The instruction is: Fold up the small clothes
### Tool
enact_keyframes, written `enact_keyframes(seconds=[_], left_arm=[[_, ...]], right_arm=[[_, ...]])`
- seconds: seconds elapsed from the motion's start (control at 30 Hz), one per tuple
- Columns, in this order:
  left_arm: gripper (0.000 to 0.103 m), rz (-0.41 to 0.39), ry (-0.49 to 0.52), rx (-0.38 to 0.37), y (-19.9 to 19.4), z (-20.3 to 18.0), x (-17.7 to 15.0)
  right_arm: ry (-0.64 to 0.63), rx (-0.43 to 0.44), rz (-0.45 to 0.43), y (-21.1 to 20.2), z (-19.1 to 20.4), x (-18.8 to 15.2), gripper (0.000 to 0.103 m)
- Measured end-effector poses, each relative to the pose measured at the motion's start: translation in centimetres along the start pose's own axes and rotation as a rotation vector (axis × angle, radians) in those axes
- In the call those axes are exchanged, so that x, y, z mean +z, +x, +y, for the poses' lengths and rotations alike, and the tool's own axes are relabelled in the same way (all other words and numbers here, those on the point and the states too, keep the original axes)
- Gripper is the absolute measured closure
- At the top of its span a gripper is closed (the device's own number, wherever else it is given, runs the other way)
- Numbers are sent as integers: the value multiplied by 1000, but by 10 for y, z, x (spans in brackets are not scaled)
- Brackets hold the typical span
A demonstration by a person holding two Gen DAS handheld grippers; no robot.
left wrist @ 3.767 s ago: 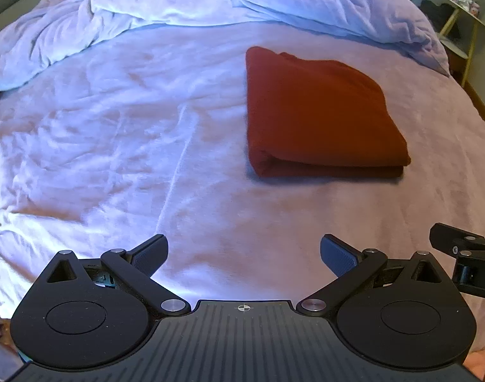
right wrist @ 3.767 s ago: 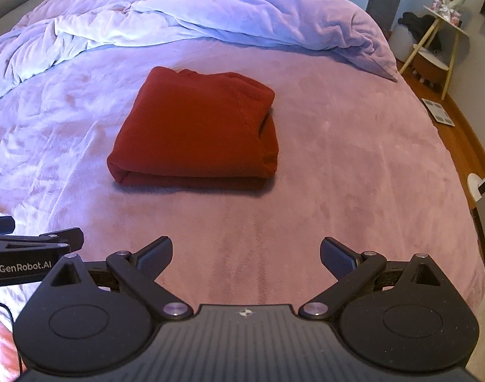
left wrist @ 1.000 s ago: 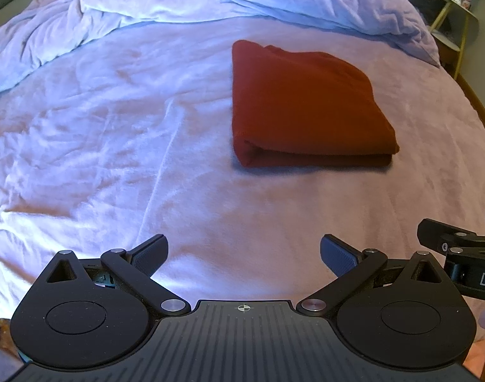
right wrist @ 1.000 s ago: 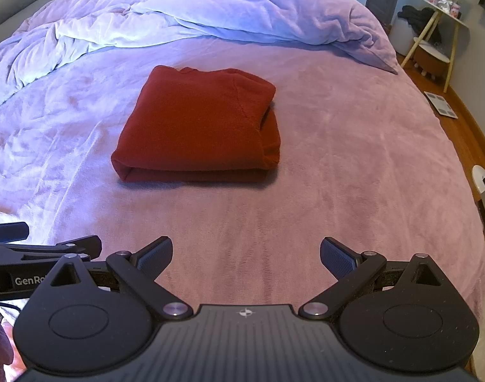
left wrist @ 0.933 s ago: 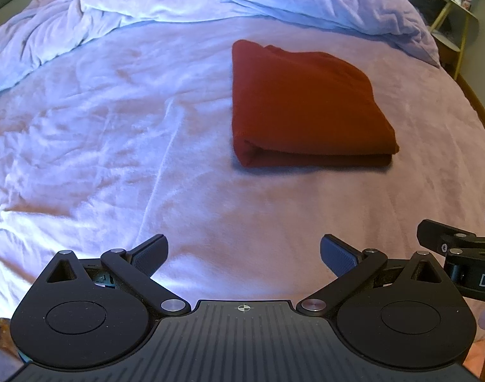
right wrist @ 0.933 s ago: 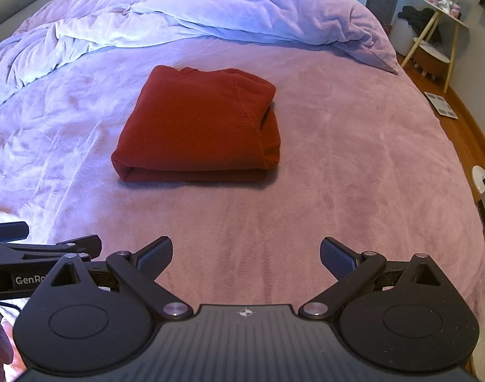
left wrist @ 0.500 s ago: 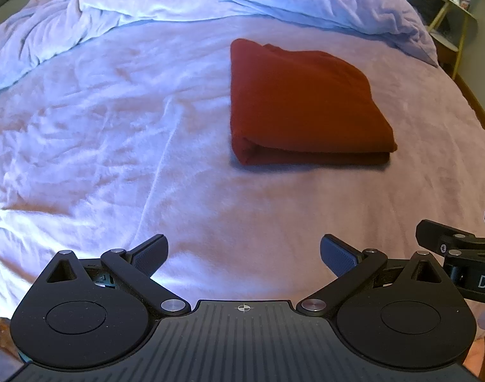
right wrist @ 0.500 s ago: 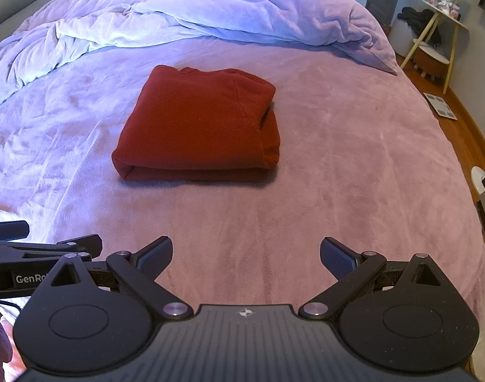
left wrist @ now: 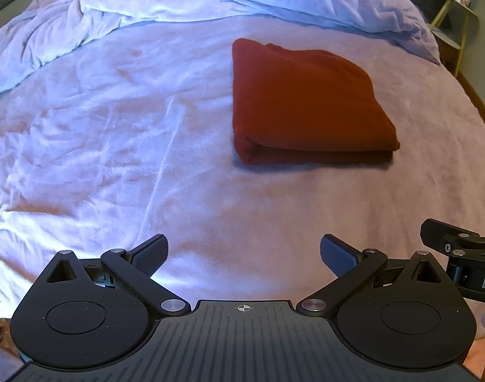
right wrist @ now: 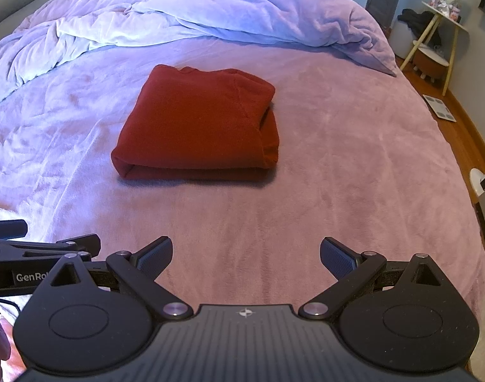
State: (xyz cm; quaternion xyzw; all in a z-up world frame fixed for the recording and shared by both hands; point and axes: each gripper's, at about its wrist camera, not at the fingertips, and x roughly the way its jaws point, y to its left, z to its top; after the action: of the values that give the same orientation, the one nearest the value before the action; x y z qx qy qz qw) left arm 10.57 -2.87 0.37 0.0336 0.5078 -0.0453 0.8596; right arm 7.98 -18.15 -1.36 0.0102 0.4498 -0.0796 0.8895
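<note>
right wrist alone shows garment's (right wrist: 194,121) layered side.

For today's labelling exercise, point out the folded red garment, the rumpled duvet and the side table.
folded red garment (right wrist: 194,121), right wrist view, top layer.
rumpled duvet (right wrist: 210,16), right wrist view, central bunched folds.
side table (right wrist: 446,22), right wrist view, tabletop edge.

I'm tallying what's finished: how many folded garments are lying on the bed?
1. The folded red garment lies mid-bed on the pink blanket, ahead of both open grippers. The rumpled duvet behind could hide others.
</note>
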Motion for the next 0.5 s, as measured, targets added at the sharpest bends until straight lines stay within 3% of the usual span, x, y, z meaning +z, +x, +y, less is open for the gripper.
enact_keyframes(seconds=[0.5], left_arm=[[0, -16, 34, 18, 0, -5, 0]], right_arm=[[4, -6, 4, 1, -4, 0, 4]])
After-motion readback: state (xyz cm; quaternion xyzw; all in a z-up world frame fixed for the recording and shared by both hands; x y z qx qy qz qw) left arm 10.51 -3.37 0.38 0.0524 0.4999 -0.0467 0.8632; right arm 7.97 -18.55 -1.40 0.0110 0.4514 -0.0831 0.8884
